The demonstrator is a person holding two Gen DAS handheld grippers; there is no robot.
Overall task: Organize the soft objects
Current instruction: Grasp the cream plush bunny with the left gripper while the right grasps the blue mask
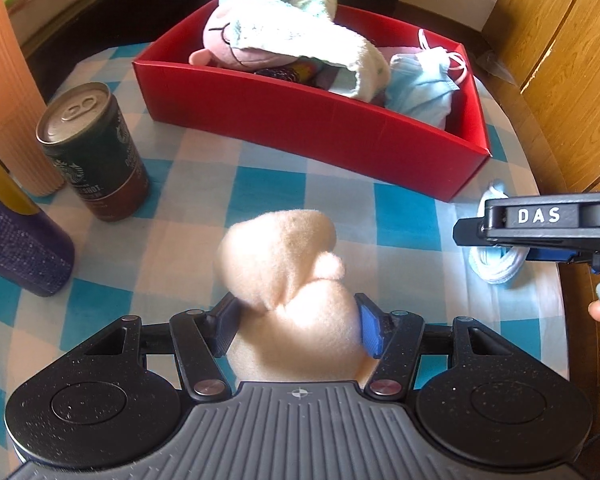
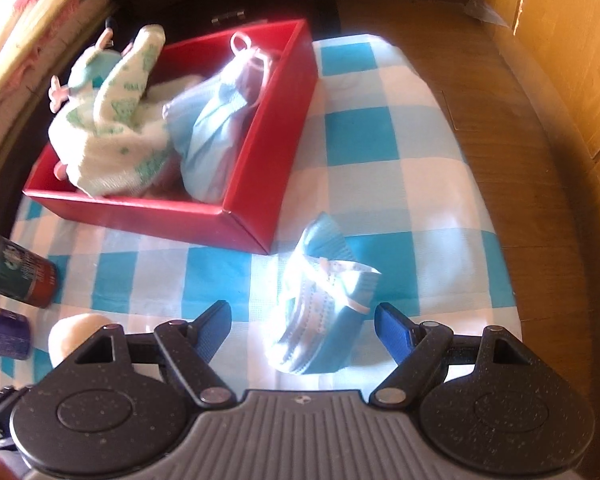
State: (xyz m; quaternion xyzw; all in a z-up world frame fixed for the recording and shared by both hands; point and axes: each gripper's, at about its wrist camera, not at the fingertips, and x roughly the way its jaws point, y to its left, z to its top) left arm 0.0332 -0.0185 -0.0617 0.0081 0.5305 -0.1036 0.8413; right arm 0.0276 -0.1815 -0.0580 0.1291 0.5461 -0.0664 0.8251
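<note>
Your left tool (image 1: 298,322) is clamped on the cream plush (image 1: 288,280) at 6 o'clock from the red box (image 1: 320,120). Your right tool (image 2: 302,328) gapes wide around the blue mask (image 2: 320,312) on the tabletop (image 2: 380,184).

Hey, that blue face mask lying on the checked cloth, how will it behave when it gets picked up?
The face mask looks crumpled and pleated, so probably floppy and very light. Its loose ear loops may dangle or snag. The open right hand-held gripper likely needs a pinch on bunched fabric.
</note>
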